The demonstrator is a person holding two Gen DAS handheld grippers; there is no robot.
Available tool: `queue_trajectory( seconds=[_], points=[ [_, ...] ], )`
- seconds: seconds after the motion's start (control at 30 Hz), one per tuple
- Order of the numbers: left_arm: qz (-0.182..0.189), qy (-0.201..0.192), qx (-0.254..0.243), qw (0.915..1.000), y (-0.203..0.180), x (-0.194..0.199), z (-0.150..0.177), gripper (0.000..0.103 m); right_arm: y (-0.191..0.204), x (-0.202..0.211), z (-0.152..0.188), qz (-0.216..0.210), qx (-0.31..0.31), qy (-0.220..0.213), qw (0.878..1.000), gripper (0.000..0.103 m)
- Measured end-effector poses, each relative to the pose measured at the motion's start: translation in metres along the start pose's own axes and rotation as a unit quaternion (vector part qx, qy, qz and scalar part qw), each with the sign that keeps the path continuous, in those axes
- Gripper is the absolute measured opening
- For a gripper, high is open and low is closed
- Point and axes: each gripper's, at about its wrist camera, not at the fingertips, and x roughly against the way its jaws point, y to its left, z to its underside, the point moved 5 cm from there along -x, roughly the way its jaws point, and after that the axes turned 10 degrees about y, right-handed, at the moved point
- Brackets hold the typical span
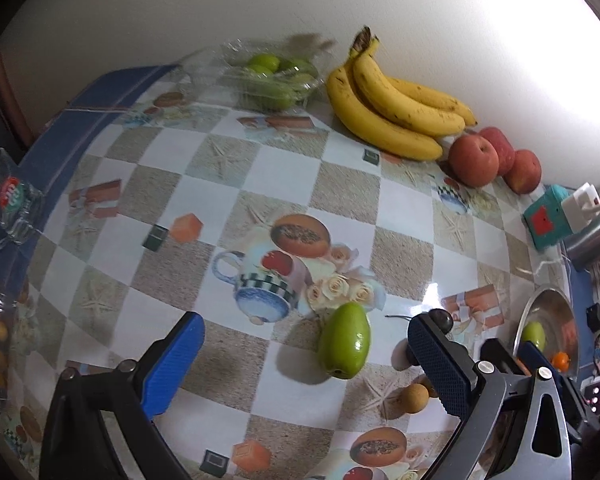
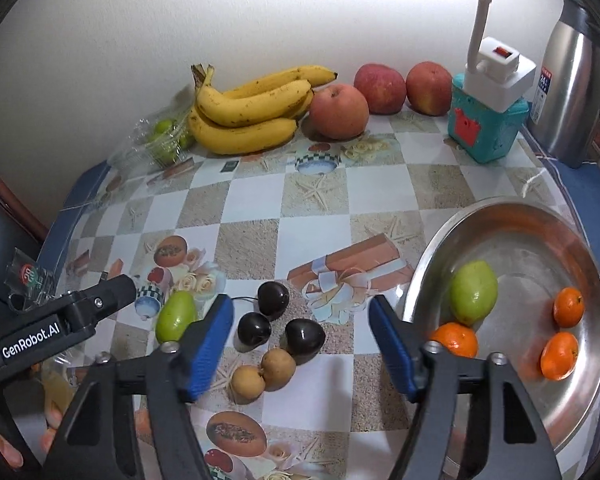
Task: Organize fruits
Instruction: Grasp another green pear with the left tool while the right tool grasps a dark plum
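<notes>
A green oval fruit [image 1: 345, 342] is seen lying on its side on the patterned tablecloth [image 1: 284, 168], between the spread fingers of the left gripper [image 1: 304, 360] but touched by neither pad; those jaws are released and empty. Just beside it lie three dark glossy fruits [image 2: 274, 298] and two small tan round fruits [image 2: 278, 364], all loose on the cloth. The right gripper [image 2: 302, 344] is held above this cluster with its jaws parted and nothing grasped.

A steel bowl [image 2: 512, 208] stands to the right, holding another green fruit [image 2: 473, 292] and three small oranges [image 2: 568, 307]. Bananas [image 2: 248, 116], apples [image 2: 339, 111] and a clear tub of green fruits [image 2: 164, 136] are ranged along the wall.

The main risk is judged to be rolling: the green fruit is smooth and rounded, so an off-centre squeeze could squirt it out sideways. The two grippers are close together, so a collision between them is possible. The dark fruits could be knocked or bruised if the right jaws are lowered carelessly.
</notes>
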Motion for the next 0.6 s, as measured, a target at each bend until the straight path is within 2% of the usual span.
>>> queue_trajectory(
  seconds=[0.13,0.4,0.6],
  points=[
    [0.007,0.019,-0.009,0.9997,-0.008,-0.014,0.003,0.100,-0.003,-0.013,0.003,-0.004,-0.007,0.019,1.000,0.054],
    [0.024,0.046,-0.012,0.9986,-0.014,-0.034,0.004,0.085,-0.010,-0.035,0.009,-0.023,-0.024,0.051,0.998,0.046],
    [0.031,0.059,-0.014,0.9977,-0.018,-0.043,0.005,0.077,-0.014,-0.045,0.013,-0.029,-0.035,0.068,0.997,0.046]
  ],
)
